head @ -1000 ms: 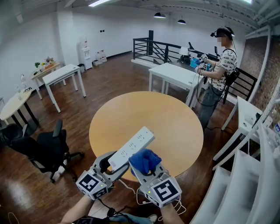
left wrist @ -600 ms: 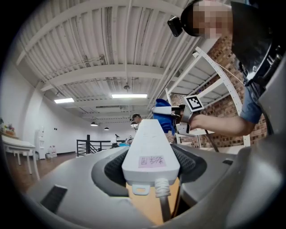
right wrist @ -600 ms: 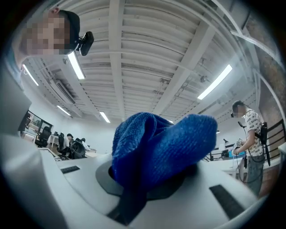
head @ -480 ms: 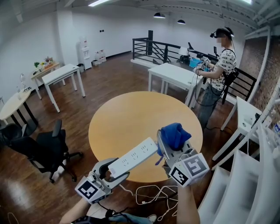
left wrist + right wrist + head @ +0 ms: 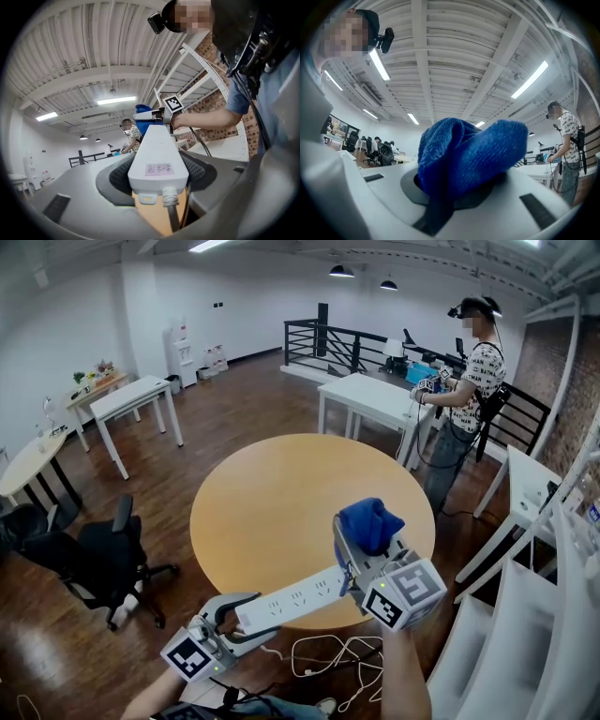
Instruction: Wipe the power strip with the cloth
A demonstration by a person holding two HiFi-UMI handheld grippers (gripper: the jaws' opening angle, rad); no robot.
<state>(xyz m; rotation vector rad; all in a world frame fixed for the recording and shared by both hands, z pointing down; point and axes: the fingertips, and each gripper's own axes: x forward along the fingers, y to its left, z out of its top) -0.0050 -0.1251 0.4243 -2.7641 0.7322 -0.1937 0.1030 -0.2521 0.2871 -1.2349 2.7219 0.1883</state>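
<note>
Left tool clamps the stiff, probably light strip by its cord end; right tool pinches the soft, bunched cloth, likely conforming on contact.

The power strip is a long white bar with its row of sockets facing up. It lies slantwise in the lower middle of the head view, its lower-left end clamped in the left gripper and its upper-right end rising toward the cloth. The cloth is a deep blue, nubbly bundle, bunched and pinched in the right gripper, just right of the frame's centre.
</note>
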